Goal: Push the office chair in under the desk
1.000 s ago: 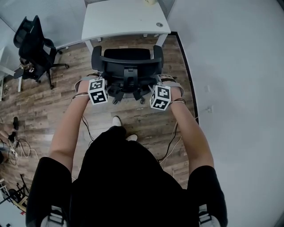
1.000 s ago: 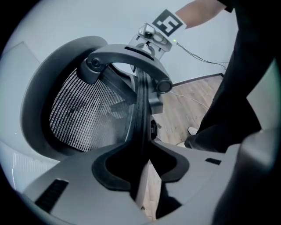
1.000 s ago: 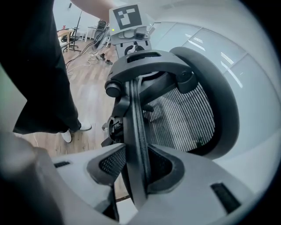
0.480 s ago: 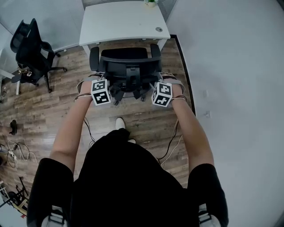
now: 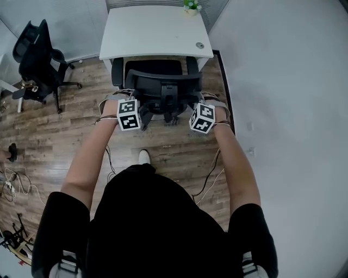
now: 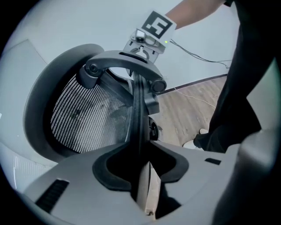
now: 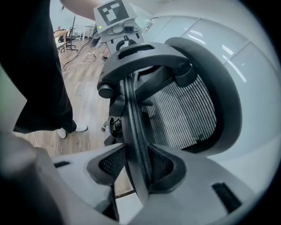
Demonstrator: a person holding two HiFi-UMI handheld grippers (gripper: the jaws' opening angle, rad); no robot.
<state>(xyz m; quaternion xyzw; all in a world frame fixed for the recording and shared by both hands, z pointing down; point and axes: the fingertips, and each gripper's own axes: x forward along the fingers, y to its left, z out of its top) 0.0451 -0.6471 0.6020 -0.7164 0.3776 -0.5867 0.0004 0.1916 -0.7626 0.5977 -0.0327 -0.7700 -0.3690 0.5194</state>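
Observation:
A black office chair (image 5: pixel 163 82) with a mesh backrest (image 6: pixel 83 114) stands against the front edge of the white desk (image 5: pixel 152 30). Its seat is partly beneath the desktop. My left gripper (image 5: pixel 136 104) clamps the left edge of the backrest, and the thin frame runs between its pads (image 6: pixel 140 173). On the right edge of the backrest my right gripper (image 5: pixel 194 106) is shut, with the rim (image 7: pixel 136 132) pinched in its jaws (image 7: pixel 138 176). Each gripper view shows the other gripper across the top of the backrest.
A second black chair (image 5: pixel 38 59) stands at the far left on the wood floor. A white wall (image 5: pixel 283 81) runs close along the right of the desk. A small plant (image 5: pixel 190 5) sits at the desk's back edge. Cables (image 5: pixel 13 182) lie on the floor at left.
The chair has rolled toward the desk, and its seat now lies further beneath the desktop. Both grippers moved forward with the backrest.

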